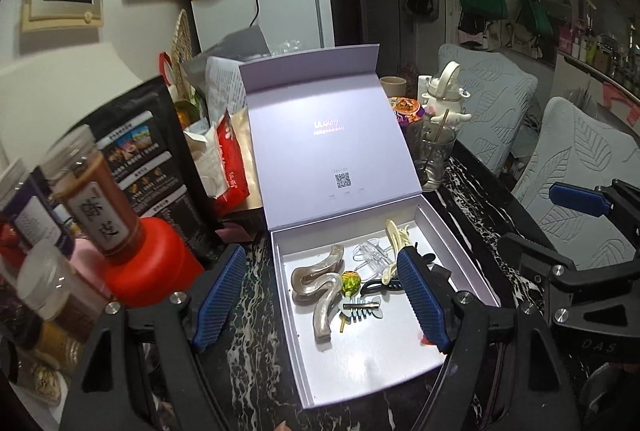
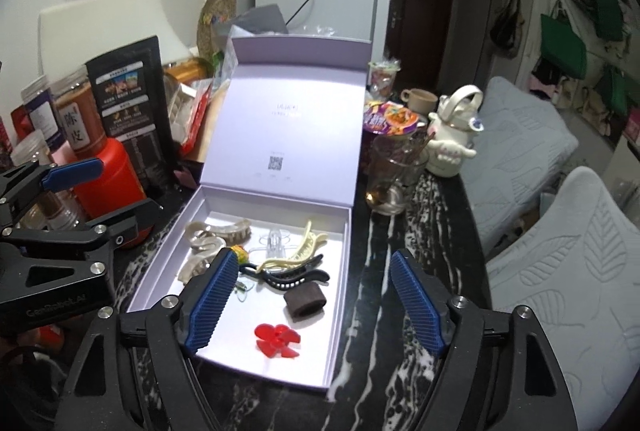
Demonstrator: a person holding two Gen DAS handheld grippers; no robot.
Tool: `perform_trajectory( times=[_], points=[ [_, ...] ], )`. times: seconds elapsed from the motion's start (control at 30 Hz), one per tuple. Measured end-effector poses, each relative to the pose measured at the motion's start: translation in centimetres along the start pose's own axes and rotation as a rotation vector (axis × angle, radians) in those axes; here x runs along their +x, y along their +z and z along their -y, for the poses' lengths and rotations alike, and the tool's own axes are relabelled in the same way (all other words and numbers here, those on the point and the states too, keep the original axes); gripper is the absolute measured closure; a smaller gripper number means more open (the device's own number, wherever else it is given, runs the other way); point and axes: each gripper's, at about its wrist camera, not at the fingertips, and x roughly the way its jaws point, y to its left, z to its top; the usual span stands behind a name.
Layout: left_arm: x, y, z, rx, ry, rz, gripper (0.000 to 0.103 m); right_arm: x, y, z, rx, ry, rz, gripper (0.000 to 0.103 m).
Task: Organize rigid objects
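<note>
A lilac box (image 1: 286, 331) (image 2: 340, 295) stands open on the dark marble table, its lid upright behind. Inside lie several hair clips: grey-brown wavy clips (image 1: 320, 283) (image 2: 218, 231), a clear clip (image 1: 372, 255) (image 2: 274, 241), a cream clip (image 1: 394, 235) (image 2: 304, 247), a black clip (image 2: 296, 277), a fishbone clip (image 1: 360, 307), a brown hair band (image 2: 306, 301) and a red flower clip (image 2: 276, 339). My left gripper (image 1: 320, 303) is open and empty above the box's front. My right gripper (image 2: 316, 305) is open and empty over the box's right edge.
Left of the box stand a red bottle (image 1: 152, 263) (image 2: 108, 175), spice jars (image 1: 96, 195) and a black pouch (image 1: 140, 151). Right of the lid are a glass (image 2: 394, 175), a white figurine jug (image 2: 454, 135) and snack packs. Chairs (image 2: 560, 271) flank the table's right edge.
</note>
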Motion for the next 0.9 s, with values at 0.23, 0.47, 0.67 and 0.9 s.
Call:
perform_trajectory(
  times=[0.23, 0.47, 0.67, 0.9],
  points=[
    [-3.4, -0.8, 0.0, -0.001, 0.000, 0.049, 0.025, -3.4, -0.8, -0.8, -0.008, -0.014, 0.063, 0.016],
    [-6.3, -2.4, -0.2, -0.005, 0.016, 0.077, 0.019, -5.9, -2.0, -1.4, 0.004, -0.017, 0.101, 0.011],
    [-8.8, -4.1, -0.4, -0.001, 0.046, 0.124, 0.000, -7.6, -3.8, -2.1, 0.008, -0.048, 0.121, 0.009],
    [-10.1, -6.6, -0.5, -0.025, 0.026, 0.128, 0.000, -8.7, -6.7, -3.3, 0.006, -0.059, 0.123, 0.007]
  ],
)
